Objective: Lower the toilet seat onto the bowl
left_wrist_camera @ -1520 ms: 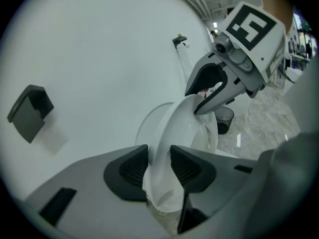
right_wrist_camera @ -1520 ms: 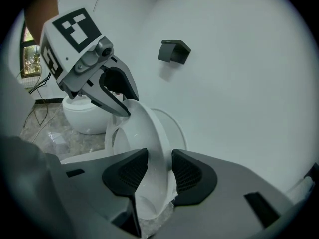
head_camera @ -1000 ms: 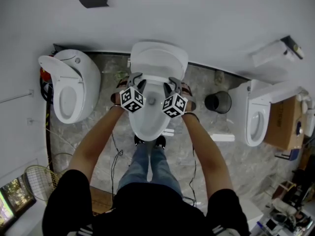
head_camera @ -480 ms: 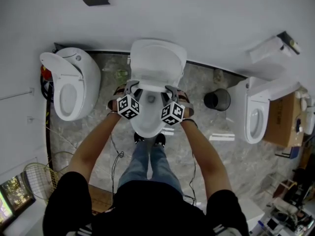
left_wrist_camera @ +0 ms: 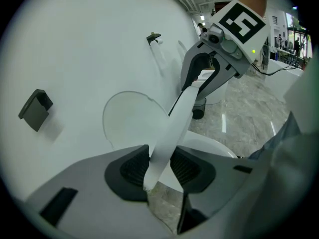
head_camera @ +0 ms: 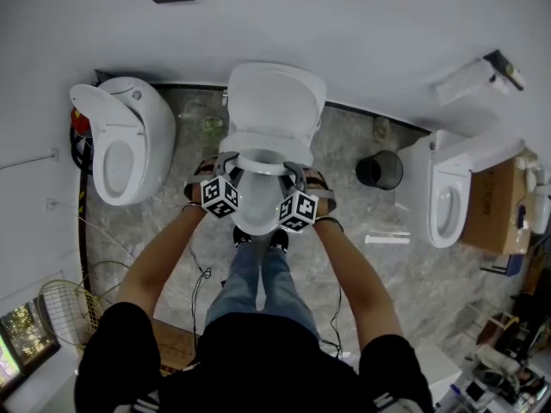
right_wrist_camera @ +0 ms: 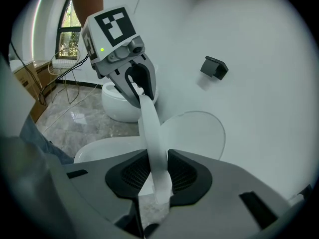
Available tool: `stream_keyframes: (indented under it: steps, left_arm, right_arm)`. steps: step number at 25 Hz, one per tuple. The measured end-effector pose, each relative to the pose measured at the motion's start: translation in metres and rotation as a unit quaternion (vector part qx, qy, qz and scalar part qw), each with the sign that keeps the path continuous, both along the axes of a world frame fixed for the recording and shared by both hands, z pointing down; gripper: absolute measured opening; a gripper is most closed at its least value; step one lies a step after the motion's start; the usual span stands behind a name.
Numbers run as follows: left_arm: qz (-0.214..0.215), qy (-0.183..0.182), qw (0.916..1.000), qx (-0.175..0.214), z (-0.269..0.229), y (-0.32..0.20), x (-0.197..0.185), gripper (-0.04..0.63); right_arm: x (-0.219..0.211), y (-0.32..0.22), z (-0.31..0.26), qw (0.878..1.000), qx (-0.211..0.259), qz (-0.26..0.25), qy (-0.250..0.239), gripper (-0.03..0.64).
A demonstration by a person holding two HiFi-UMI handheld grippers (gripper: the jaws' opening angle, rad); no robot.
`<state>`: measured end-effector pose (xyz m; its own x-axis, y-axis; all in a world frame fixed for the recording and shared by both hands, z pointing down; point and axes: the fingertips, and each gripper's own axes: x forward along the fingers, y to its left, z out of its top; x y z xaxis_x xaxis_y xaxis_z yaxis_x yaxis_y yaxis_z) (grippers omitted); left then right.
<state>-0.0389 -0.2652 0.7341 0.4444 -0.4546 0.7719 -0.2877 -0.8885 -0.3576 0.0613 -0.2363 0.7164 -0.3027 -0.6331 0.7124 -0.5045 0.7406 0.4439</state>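
Grey marbled floor (head_camera: 344,157) meets white wall (head_camera: 387,24) behind the toilet (head_camera: 275,101).

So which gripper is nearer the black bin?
Right. The right gripper, jaws just closing further, grips the seat side toward the black bin; the left gripper grips the far side.

The head view looks steeply down from above the person onto the white ceramic toilet bowl (head_camera: 256,209) between both arms. The left gripper view sits close behind its own jaws and faces across the thin white plastic toilet seat (left_wrist_camera: 172,128) to the right gripper (left_wrist_camera: 192,86). The right gripper view mirrors it, facing the left gripper (right_wrist_camera: 138,91). All three views share that seat and what seems to be the raised white lid (left_wrist_camera: 132,118).
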Motion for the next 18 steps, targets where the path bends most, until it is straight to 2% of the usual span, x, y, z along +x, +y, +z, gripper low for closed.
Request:
stream_keyframes:
  steps: [8, 18]
  left_arm:
    - [0.040, -0.044, 0.9982, -0.007, 0.025, 0.038, -0.012, 0.133]
    - [0.086, -0.090, 0.9922, 0.004, 0.050, 0.079, -0.021, 0.135]
  right_arm:
    - [-0.013, 0.042, 0.023, 0.998, -0.002, -0.050, 0.035, 0.118]
    - [-0.025, 0.085, 0.052, 0.993, -0.016, -0.096, 0.064, 0.127]
